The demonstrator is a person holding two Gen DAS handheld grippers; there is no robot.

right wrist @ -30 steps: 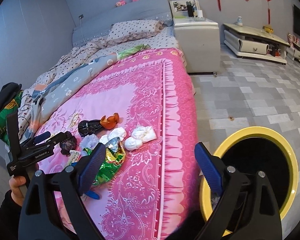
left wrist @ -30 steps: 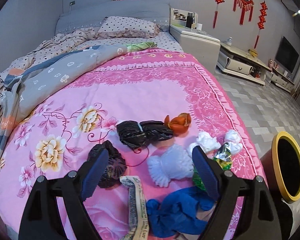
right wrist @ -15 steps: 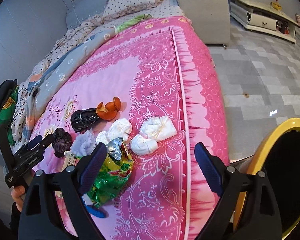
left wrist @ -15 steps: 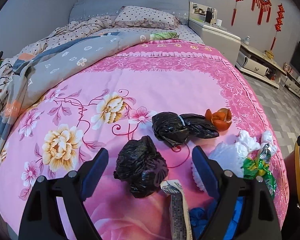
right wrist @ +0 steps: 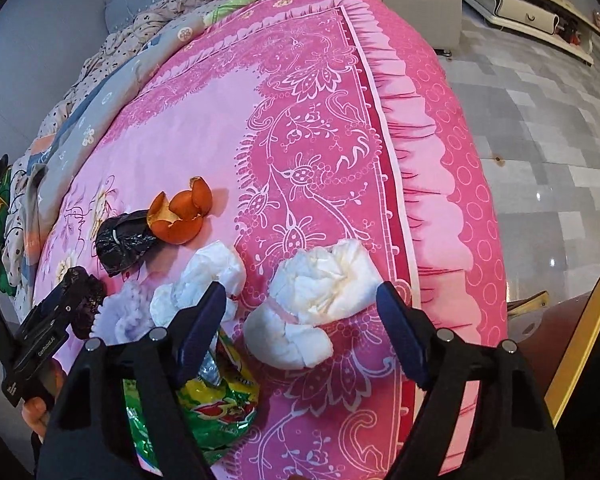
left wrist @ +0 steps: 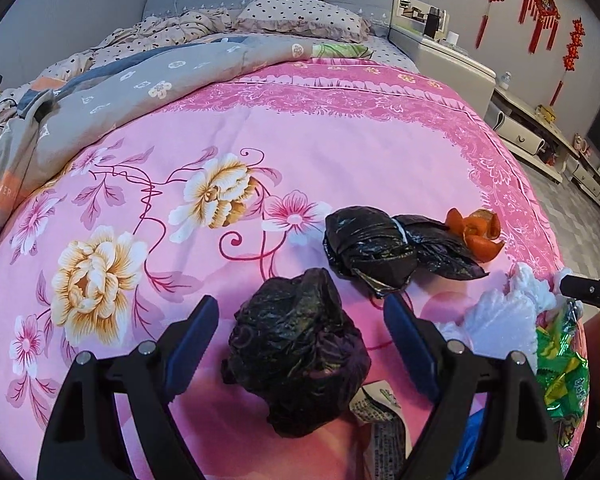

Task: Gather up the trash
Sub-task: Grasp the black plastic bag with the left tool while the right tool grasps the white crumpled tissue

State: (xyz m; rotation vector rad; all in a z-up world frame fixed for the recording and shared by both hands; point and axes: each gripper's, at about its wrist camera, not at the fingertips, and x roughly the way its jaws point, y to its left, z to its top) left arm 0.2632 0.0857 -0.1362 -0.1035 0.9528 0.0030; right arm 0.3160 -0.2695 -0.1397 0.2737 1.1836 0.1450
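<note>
Jaws closing, both still apart: left gripper [left wrist: 296, 332] straddles black bag [left wrist: 296, 360], right gripper [right wrist: 300, 320] white wad [right wrist: 324, 284]; pink quilt [left wrist: 300, 140], tiled floor [right wrist: 540, 128].

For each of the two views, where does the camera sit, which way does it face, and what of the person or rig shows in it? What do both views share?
Left wrist: sits on the left gripper, faces down the pink bedspread toward the headboard; its open jaws straddle a crumpled black bag; the other gripper's tip pokes in at right.
Right wrist: sits on the right gripper, looks down over the bed's floor-side edge; its jaws, just closing, straddle white tissue wads without touching; the left gripper and a hand show at left.
Shared: orange peel, tied black bag, green wrapper.
</note>
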